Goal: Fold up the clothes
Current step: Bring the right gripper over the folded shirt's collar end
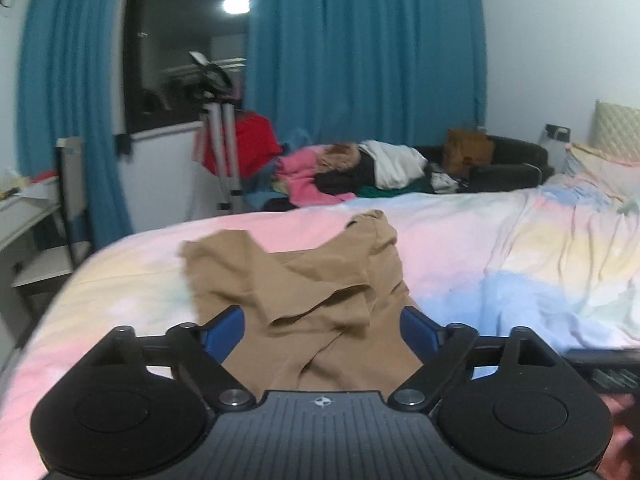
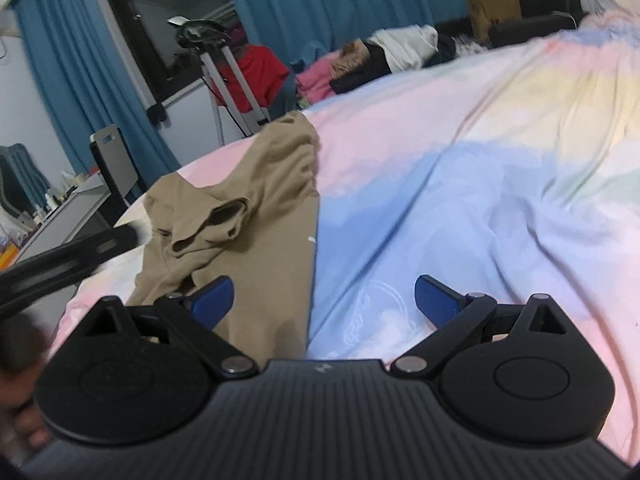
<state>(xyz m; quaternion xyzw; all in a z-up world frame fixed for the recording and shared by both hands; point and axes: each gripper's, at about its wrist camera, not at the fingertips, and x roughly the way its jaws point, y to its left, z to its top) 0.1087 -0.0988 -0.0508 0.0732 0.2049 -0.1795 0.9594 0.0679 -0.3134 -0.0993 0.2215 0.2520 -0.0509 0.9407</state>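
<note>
A tan garment [image 1: 308, 292] lies crumpled on the pastel bedspread [image 1: 500, 240], its collar and sleeves bunched. My left gripper [image 1: 322, 326] is open just above its near part, with cloth showing between the blue pads [image 1: 226, 330]; I cannot tell if they touch it. In the right wrist view the same garment [image 2: 256, 208] lies left of centre. My right gripper [image 2: 324, 304] is open and empty, over the garment's right edge and the bare bedspread [image 2: 480, 168]. The left gripper's dark body [image 2: 68, 256] shows blurred at the left.
A heap of mixed clothes [image 1: 352, 172] lies at the bed's far edge, with a dark sofa [image 1: 508, 164] and brown bag [image 1: 466, 152] behind. A tripod stand [image 1: 220, 136], red cloth, blue curtains [image 1: 360, 48] and a desk [image 1: 24, 208] stand beyond the bed.
</note>
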